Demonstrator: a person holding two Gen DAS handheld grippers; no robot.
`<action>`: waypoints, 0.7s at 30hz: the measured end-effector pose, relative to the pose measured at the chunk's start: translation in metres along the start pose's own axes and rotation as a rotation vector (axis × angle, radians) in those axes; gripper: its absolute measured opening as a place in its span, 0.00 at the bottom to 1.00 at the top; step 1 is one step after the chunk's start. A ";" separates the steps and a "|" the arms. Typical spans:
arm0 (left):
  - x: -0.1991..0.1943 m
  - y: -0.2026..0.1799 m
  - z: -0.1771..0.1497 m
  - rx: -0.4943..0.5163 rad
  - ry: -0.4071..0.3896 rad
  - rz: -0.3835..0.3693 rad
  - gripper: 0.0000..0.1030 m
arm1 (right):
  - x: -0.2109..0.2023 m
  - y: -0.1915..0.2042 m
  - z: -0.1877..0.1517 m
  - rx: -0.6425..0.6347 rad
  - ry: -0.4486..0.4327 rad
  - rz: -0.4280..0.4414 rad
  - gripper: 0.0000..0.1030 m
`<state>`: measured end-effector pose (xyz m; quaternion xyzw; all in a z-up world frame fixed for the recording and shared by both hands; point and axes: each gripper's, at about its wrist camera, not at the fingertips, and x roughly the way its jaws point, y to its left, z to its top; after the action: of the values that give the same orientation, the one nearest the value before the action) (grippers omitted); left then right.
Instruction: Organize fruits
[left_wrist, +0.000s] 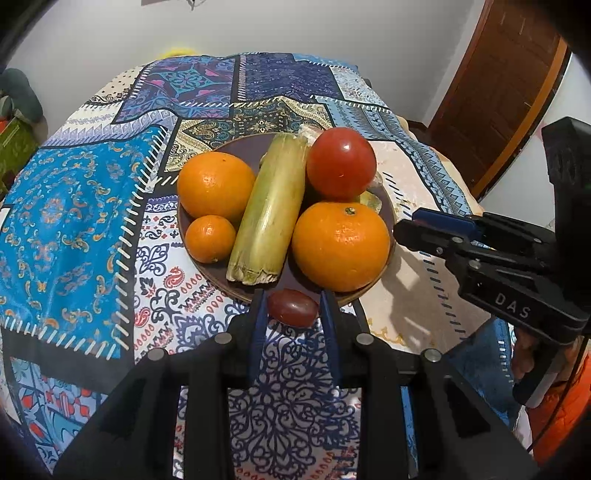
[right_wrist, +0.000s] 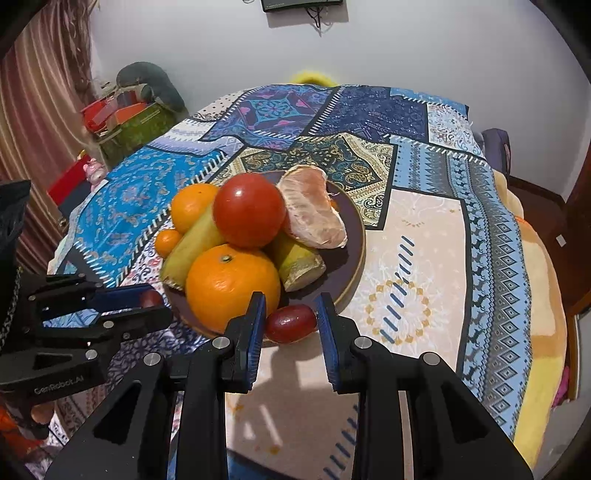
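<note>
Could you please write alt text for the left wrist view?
The left tool holds a dark red oval grape at the near rim of a dark round plate carrying three oranges, a red tomato and a pale green cane stalk, on a patchwork tablecloth.

Patchwork tablecloth (left_wrist: 85, 206) — wooden door (left_wrist: 491, 88), striped curtain (right_wrist: 33, 122) behind.

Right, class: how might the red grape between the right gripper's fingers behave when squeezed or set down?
The red grape looks smooth and glossy, so it may slip in the right gripper. Its rounded oval shape suggests it could roll if set on the plate rim. It probably bruises under a hard squeeze.
</note>
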<state>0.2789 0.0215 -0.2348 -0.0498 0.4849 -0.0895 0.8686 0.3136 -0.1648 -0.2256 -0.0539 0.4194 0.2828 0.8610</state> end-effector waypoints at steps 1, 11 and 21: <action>0.002 0.000 0.000 -0.002 0.001 0.000 0.27 | 0.001 -0.001 0.001 0.003 0.000 0.002 0.25; 0.008 -0.006 0.003 0.009 0.012 0.016 0.45 | 0.006 -0.005 0.003 -0.047 0.010 0.007 0.32; -0.030 -0.005 0.005 -0.002 -0.059 0.039 0.49 | -0.021 -0.006 0.004 -0.038 -0.031 -0.016 0.38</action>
<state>0.2669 0.0228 -0.2067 -0.0438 0.4599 -0.0703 0.8841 0.3098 -0.1775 -0.2082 -0.0693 0.4002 0.2847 0.8683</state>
